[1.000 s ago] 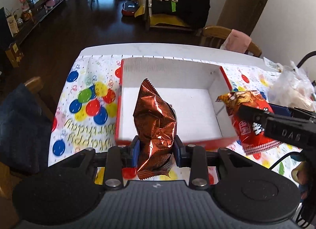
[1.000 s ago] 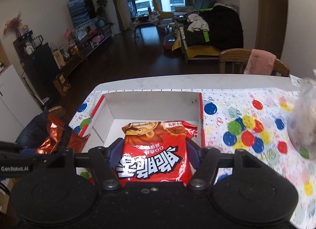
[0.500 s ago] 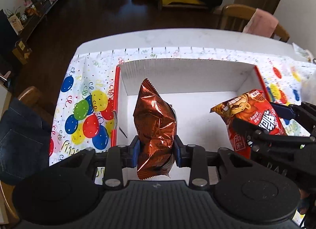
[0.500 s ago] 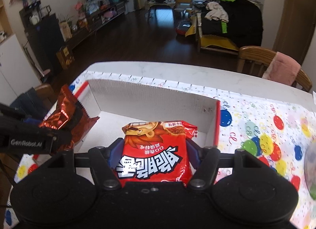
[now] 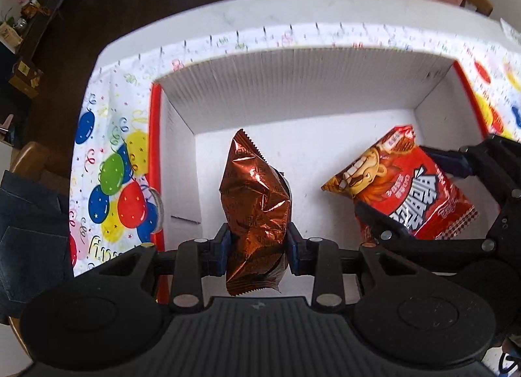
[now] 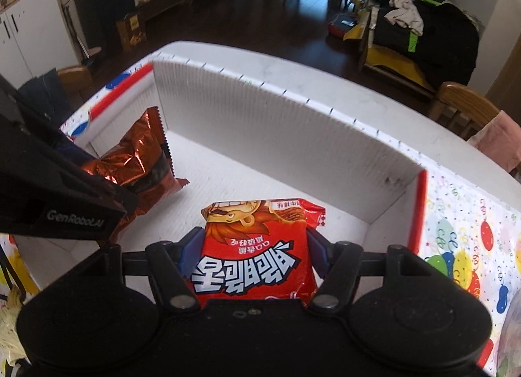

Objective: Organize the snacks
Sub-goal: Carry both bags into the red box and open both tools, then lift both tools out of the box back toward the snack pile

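Observation:
My left gripper (image 5: 257, 251) is shut on a copper-brown foil snack bag (image 5: 255, 201) and holds it upright over the left half of the white box (image 5: 309, 74) with red outer sides. My right gripper (image 6: 252, 255) is shut on a red snack bag with a cartoon lion (image 6: 257, 253) and holds it over the box's right half. The red bag shows in the left wrist view (image 5: 403, 185), and the foil bag in the right wrist view (image 6: 140, 162). Both bags sit low inside the box walls (image 6: 276, 123).
The box stands on a white table with a balloon-print cloth (image 5: 110, 162). Wooden chairs stand at the far side (image 6: 469, 106) and left (image 5: 32, 162), one with dark jeans (image 5: 29, 233) on it. A clear plastic bag (image 6: 511, 334) lies at the right.
Both grippers have moved forward and down over the box, carrying their bags from above the near edge to inside the box walls. Both stay shut.

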Demonstrator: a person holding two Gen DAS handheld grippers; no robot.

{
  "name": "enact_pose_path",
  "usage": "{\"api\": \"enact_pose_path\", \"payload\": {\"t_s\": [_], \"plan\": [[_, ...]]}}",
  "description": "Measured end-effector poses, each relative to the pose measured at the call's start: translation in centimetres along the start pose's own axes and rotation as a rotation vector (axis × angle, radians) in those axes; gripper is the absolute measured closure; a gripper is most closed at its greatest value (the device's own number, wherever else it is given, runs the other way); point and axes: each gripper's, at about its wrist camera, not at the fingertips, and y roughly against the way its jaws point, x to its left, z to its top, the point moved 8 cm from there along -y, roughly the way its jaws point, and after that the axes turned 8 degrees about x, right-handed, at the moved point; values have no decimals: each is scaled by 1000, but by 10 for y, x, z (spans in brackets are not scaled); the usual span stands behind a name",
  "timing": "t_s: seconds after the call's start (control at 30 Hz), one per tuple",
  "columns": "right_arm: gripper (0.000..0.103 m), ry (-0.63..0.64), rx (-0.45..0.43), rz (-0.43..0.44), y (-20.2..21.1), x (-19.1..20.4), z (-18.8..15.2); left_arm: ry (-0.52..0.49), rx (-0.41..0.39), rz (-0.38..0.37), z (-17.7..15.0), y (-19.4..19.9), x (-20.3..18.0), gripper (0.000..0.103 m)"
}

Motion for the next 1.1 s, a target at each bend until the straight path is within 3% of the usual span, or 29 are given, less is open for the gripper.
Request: {"api": "enact_pose_path", "payload": {"t_s": [0.23, 0.57, 0.73, 1.1], "plan": [[38, 33, 31, 5, -7, 4, -6, -42, 43, 14, 0, -15, -8, 70], [36, 25, 44, 33, -12, -3, -6, -15, 69, 15, -3, -24, -5, 67], [30, 8, 27, 37, -6, -5, -6, 7, 37, 6, -4, -15, -1, 57], [24, -51, -46, 45, 39, -5, -8, 7, -66, -48, -24, 21, 1, 57]]}}
